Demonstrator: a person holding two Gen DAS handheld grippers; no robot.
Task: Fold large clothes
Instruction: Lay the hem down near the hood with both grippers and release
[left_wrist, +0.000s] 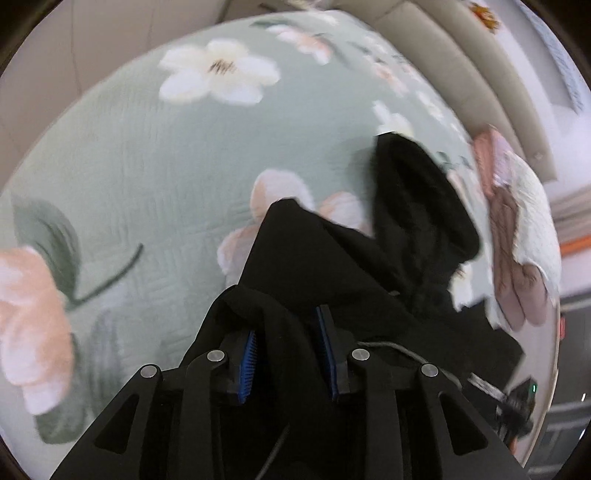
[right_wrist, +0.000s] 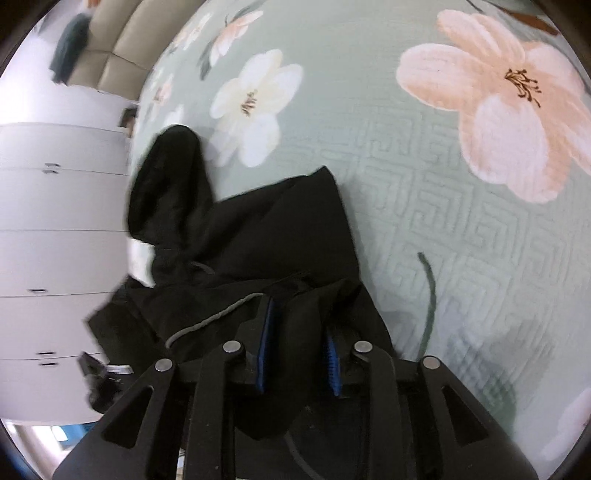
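Two views, both full of black fabric:
Left wrist: the left hand-held gripper (left_wrist: 288, 350) is seen pinching a bunched edge of the black garment (left_wrist: 314, 258) between its blue pads (left_wrist: 248, 363); the rest is draped onto the floral bedspread (left_wrist: 129, 166), hood-like lump (left_wrist: 417, 192) further out.
Right wrist: the right hand-held gripper (right_wrist: 300, 349) is clamped on another bunched edge of the same garment (right_wrist: 266, 236), grey drawstring (right_wrist: 214, 317) just beside it.
Tip: probably best if both corners are kept level and taut, so the fold gets laid down flat.
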